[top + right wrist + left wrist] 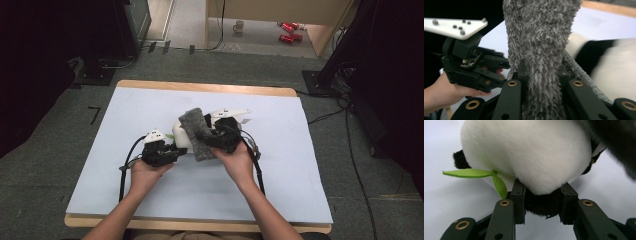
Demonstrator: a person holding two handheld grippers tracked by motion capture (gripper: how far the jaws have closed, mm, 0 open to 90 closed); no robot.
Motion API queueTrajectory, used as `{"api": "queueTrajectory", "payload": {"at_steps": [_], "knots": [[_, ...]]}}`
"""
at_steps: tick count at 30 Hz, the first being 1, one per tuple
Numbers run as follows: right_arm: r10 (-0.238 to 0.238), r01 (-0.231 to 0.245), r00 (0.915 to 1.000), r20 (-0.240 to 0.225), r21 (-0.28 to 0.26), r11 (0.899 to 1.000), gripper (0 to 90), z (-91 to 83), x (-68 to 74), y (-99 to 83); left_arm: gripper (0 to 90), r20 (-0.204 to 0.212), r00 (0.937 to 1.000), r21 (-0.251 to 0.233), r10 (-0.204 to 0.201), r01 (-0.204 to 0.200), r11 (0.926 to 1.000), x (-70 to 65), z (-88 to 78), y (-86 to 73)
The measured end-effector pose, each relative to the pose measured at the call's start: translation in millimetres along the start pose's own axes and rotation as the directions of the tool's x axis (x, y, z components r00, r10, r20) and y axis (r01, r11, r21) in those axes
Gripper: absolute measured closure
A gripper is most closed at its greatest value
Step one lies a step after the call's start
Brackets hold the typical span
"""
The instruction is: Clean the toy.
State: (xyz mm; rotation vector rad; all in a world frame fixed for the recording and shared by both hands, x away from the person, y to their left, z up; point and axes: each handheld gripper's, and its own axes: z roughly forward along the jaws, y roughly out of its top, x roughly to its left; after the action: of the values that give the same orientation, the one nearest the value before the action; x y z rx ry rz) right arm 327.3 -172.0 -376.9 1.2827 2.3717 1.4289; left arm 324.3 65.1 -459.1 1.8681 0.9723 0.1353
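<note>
Two grippers are on the job, mid-table. The left gripper (pixel 541 195) has its jaws clamped on the underside of the plush panda (pixel 529 155), white belly bulging over the pads and a green felt leaf (pixel 471 173) sticking out to the side. The right gripper (pixel 544 75) pinches a strip of fluffy grey cloth (pixel 541 37), jaws tight on the pile, and from above that cloth (pixel 196 131) drapes over the panda (pixel 182 134) in the middle of the table.

Risk from here? The grip on the toy looks shallow, only soft stuffing between the pads, so a tug from the cloth side could well pull the panda free or tip it over. The cloth is slippery fleece too; it may slide through the right jaws if pulled at an angle. And both grippers sit close together, so a knock is possible.

Underneath, a pale blue sheet (pixel 150 110) covers a wooden table (pixel 200 86). Grey carpet (pixel 60 135) all round, cables (pixel 350 145) trailing, a mug (pixel 239 26) and red cans (pixel 289 31) on the floor beyond.
</note>
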Motion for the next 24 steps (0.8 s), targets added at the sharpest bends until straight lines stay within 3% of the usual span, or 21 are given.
{"api": "queueTrajectory", "payload": {"at_steps": [7,10,14,18,21,22,24], "knots": [[-0.004,0.005,0.9993,-0.038,0.006,1.000,74.3,16.8,12.2,-10.0,66.2,-0.002,0.9994,-0.007,-0.034,0.034,0.9994,-10.7,-5.5,3.6],[-0.023,0.023,0.9992,-0.031,-0.015,1.000,74.9,20.9,6.9,-16.0,66.7,-0.005,0.9992,0.008,-0.039,0.039,0.9992,-11.0,-3.4,2.8],[-0.033,0.033,0.9992,-0.024,0.008,0.999,75.3,24.8,-1.7,-20.6,66.8,-0.010,0.9992,0.043,-0.038,0.039,0.9983,-6.9,4.5,-1.0],[-0.054,0.053,0.9984,0.015,0.026,0.998,75.3,23.9,-6.2,-21.8,66.8,0.001,0.9985,0.056,-0.055,0.055,0.9969,0.3,5.1,-1.6],[-0.095,0.093,0.9911,0.093,0.029,0.995,74.7,21.1,-11.5,-22.5,66.8,0.012,0.9963,0.064,-0.085,0.084,0.9944,8.4,3.8,-1.3],[-0.099,0.096,0.9893,0.107,0.030,0.995,75.2,19.5,-15.3,-23.1,66.8,0.012,0.9968,0.064,-0.078,0.078,0.9949,9.8,3.4,-0.9],[-0.062,0.060,0.9945,0.085,0.026,0.998,75.8,16.9,-22.3,-23.3,66.8,0.009,0.9985,0.066,-0.055,0.054,0.9963,8.8,3.8,-0.2]]}}
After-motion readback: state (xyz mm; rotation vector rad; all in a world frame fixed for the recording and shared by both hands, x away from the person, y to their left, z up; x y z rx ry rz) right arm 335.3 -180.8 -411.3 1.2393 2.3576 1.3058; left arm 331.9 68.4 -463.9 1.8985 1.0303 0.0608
